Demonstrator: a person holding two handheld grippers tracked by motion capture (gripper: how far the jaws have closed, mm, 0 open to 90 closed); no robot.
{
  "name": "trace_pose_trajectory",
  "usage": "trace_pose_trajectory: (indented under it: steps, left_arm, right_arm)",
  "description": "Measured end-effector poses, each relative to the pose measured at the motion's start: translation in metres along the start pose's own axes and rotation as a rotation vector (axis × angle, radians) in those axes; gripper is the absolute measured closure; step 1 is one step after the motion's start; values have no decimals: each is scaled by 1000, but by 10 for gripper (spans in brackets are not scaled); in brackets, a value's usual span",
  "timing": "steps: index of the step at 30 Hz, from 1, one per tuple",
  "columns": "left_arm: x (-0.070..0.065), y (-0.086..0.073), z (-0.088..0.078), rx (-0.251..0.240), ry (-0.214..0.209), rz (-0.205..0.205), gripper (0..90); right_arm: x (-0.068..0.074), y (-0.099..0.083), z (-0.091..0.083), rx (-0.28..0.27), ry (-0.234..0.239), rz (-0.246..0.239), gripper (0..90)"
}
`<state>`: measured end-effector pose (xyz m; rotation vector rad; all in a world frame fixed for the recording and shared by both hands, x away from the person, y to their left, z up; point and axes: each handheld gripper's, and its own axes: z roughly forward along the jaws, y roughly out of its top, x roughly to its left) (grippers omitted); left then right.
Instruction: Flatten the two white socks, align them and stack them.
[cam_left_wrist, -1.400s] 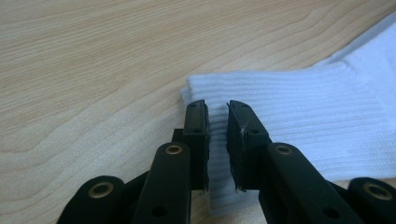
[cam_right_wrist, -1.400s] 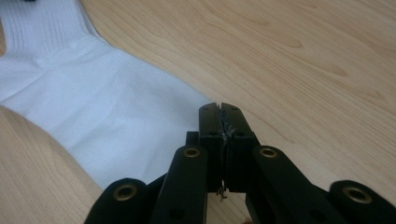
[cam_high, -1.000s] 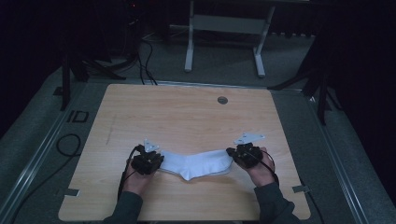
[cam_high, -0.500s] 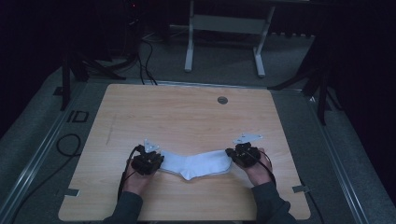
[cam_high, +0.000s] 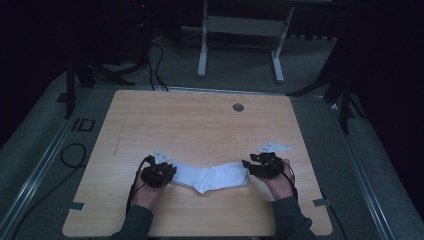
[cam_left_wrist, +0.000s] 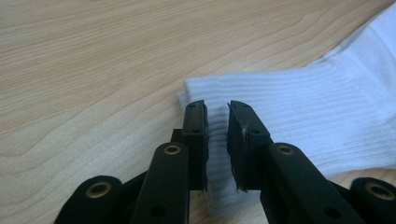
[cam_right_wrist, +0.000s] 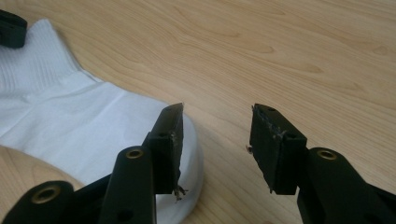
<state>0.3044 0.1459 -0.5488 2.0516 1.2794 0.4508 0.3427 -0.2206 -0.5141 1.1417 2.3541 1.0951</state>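
A white sock (cam_high: 210, 177) lies stretched across the near part of the wooden table (cam_high: 200, 125). My left gripper (cam_high: 170, 172) is at its ribbed cuff. In the left gripper view the jaws (cam_left_wrist: 217, 109) stand close together with the cuff (cam_left_wrist: 317, 112) filling the narrow gap, so they are shut on it. My right gripper (cam_high: 247, 165) is at the toe end, and its jaws have just been opening. In the right gripper view they (cam_right_wrist: 217, 116) stand wide, bare wood shows between them, and the sock's toe (cam_right_wrist: 93, 126) lies beside and under the left jaw.
A round grommet (cam_high: 238, 107) sits in the table near its far edge. Tape marks (cam_high: 75, 206) lie at the near corners. A grey metal frame (cam_high: 240, 30) stands on the floor beyond the table, and cables (cam_high: 75, 155) trail on the floor at the left.
The right gripper's jaws have spread apart and let go of the sock's toe end. The left gripper and the sock have stayed where they were.
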Motion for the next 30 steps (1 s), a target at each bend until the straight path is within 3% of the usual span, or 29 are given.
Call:
trace_pose_trajectory:
  steps: [11, 30]
  left_arm:
    - [5, 1, -10, -76, -11, -30, 771]
    - [19, 0, -18, -102, 23, -62, 793]
  right_arm:
    - [-14, -7, -6, -29, 1, 72, 520]
    - [-27, -13, -9, -28, -13, 113, 512]
